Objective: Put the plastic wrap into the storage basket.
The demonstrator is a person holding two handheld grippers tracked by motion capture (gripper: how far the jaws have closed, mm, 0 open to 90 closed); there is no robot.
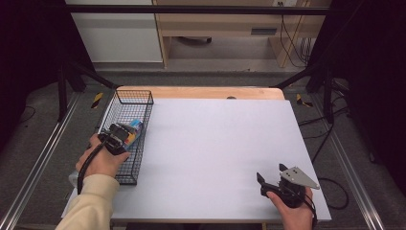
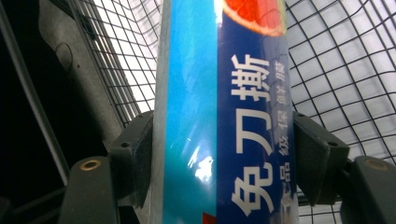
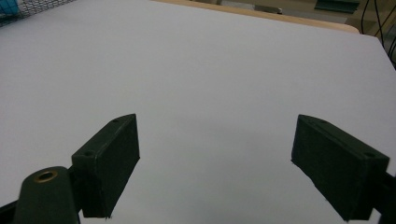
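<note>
Left gripper (image 2: 224,154), at the high view's left, clamps a long blue cardboard box (image 2: 224,116) inside the black wire basket (image 1: 143,103), probably lifting it out or setting it in, while the right gripper (image 3: 229,163) waits spread wide and empty over the bare white table (image 1: 215,143).

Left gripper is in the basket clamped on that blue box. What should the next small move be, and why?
Probably lift the left gripper straight up. Its jaws already press both sides of the blue box, which sits inside the wire basket, so the walls block a sideways pull. The right gripper is open over bare table.
</note>
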